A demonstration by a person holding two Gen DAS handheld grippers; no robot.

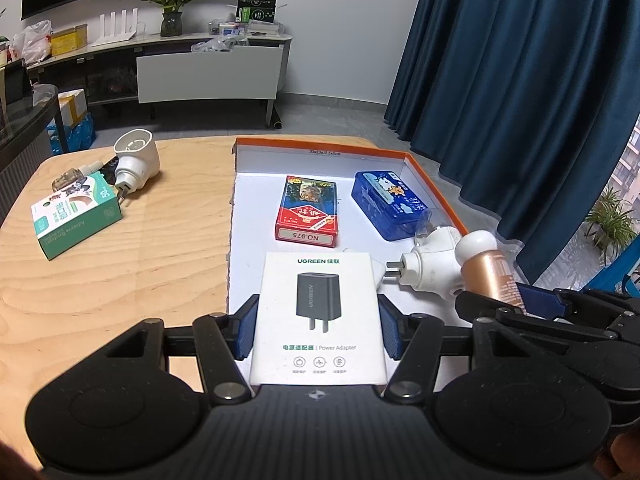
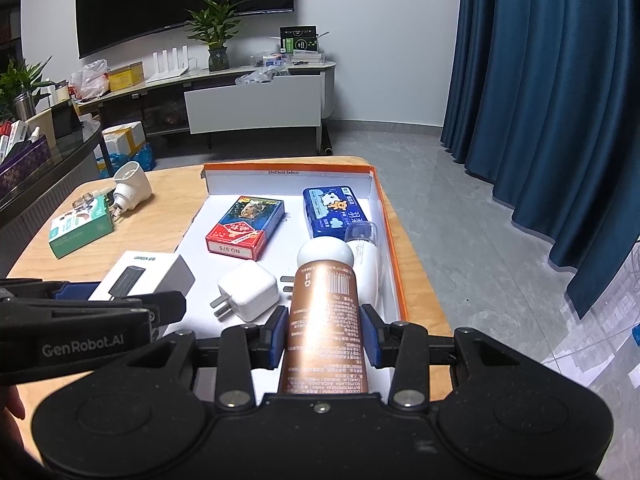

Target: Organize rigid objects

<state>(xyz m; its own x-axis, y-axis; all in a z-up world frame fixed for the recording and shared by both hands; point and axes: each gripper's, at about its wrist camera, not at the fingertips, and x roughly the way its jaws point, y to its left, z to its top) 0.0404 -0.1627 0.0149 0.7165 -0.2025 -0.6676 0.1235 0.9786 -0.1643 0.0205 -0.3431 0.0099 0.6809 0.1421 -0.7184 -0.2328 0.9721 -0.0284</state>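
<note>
Over orange-rimmed box (image 1: 436, 184): left gripper (image 1: 318, 332) clamps adapter box (image 1: 318, 312); right gripper (image 2: 324, 340) clamps copper tube (image 2: 324, 320), both angled downward.

The left claw (image 1: 318, 330) tilts downward, its blue pads (image 1: 246, 332) pressed against both sides of a white box. Beside it, the right claw (image 2: 325, 340) tilts likewise, clamped on a copper-coloured tube.

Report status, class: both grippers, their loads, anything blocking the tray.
Left gripper shut on adapter box. Right gripper shut on copper tube. White charger lies in tray below.
</note>
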